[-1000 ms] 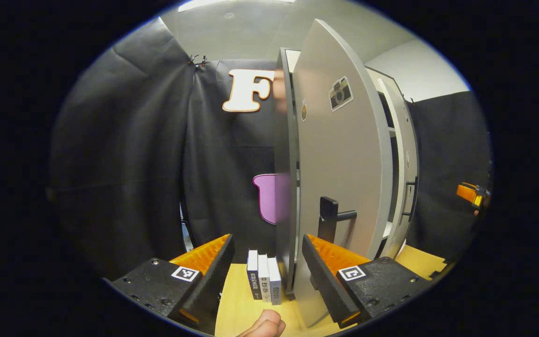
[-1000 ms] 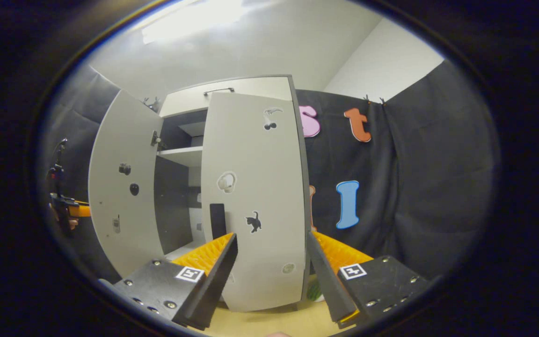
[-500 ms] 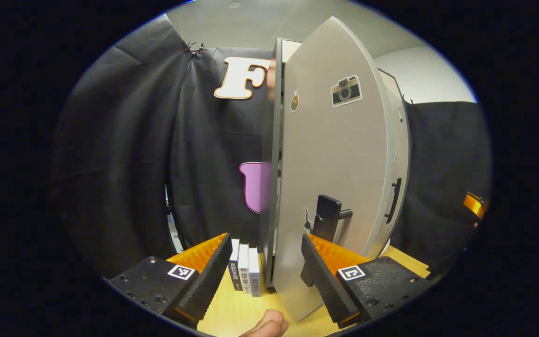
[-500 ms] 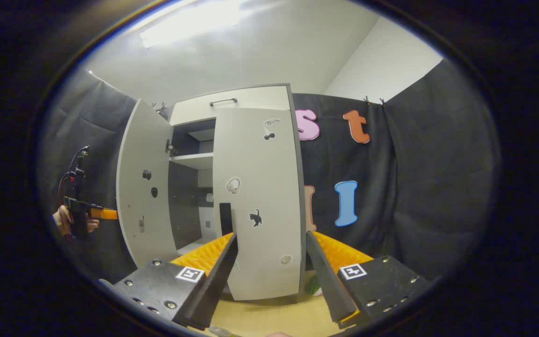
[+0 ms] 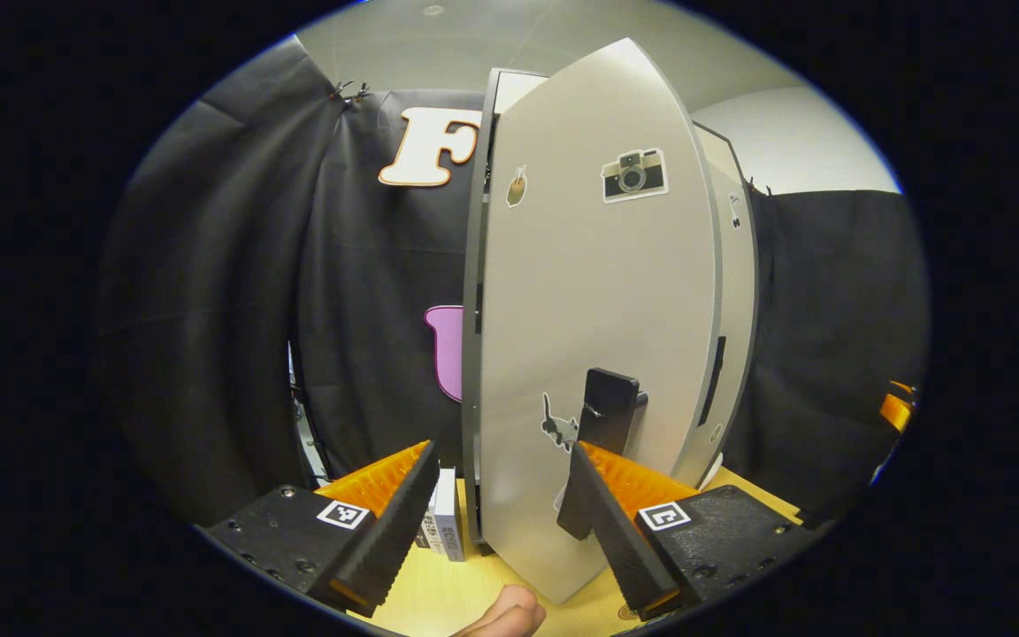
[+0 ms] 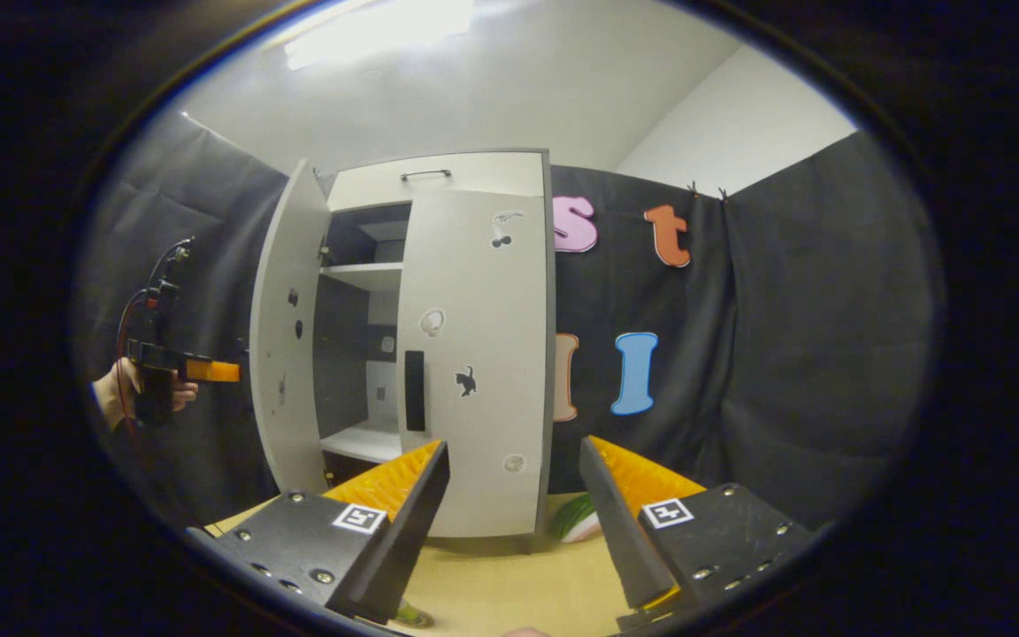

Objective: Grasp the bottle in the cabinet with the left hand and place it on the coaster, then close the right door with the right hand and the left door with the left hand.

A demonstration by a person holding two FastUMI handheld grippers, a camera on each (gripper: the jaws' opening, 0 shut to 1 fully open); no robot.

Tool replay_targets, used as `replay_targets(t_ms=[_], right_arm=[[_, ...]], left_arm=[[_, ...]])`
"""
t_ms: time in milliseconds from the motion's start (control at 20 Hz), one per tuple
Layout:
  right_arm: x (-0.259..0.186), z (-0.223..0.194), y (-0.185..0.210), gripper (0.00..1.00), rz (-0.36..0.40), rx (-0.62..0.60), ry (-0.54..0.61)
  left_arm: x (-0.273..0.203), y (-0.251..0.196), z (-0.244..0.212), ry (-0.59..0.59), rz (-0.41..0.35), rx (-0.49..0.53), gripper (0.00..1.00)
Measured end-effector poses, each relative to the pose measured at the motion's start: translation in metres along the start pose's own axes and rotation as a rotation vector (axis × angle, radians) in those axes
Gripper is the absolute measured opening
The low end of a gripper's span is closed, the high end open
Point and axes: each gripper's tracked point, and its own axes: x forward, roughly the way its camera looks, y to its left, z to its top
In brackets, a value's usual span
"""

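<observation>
Two spread, empty grippers: your left gripper straddles the left door, its upright handle at one o'clock.

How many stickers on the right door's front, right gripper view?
4 on the right door: top, middle, black cat beside the handle, bottom. A finger of the right gripper may hide more.

The right claw hangs with its fingers spread, holding nothing, above the wooden surface. Ahead stands the cabinet: its right door is shut, its left door ajar, a shelf visible between. The left claw, held in a hand, is near the left door's outer face.
</observation>
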Motion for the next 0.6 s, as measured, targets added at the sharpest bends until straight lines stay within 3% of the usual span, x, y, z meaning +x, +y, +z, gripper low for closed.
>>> replay_targets(t_ms=[100,150,200,250,600], right_arm=[[0.001,-0.002,0.000,0.87,0.005,-0.001,0.004],[0.002,-0.002,0.001,0.90,0.006,-0.003,0.006],[0.001,-0.002,0.001,0.87,0.008,-0.004,0.007],[0.002,-0.001,0.002,0.90,0.010,-0.003,0.007],[0.016,0.001,0.008,0.87,-0.001,-0.019,0.014]], left_arm=[[0.005,-0.009,-0.001,0.001,-0.020,-0.001,0.95],[0.007,-0.013,-0.002,0.005,-0.030,-0.007,0.95],[0.009,-0.014,-0.002,0.006,-0.041,-0.014,0.91],[0.012,-0.017,-0.002,0.005,-0.052,-0.021,0.95],[0.028,-0.066,0.000,-0.004,-0.092,-0.004,0.95]])
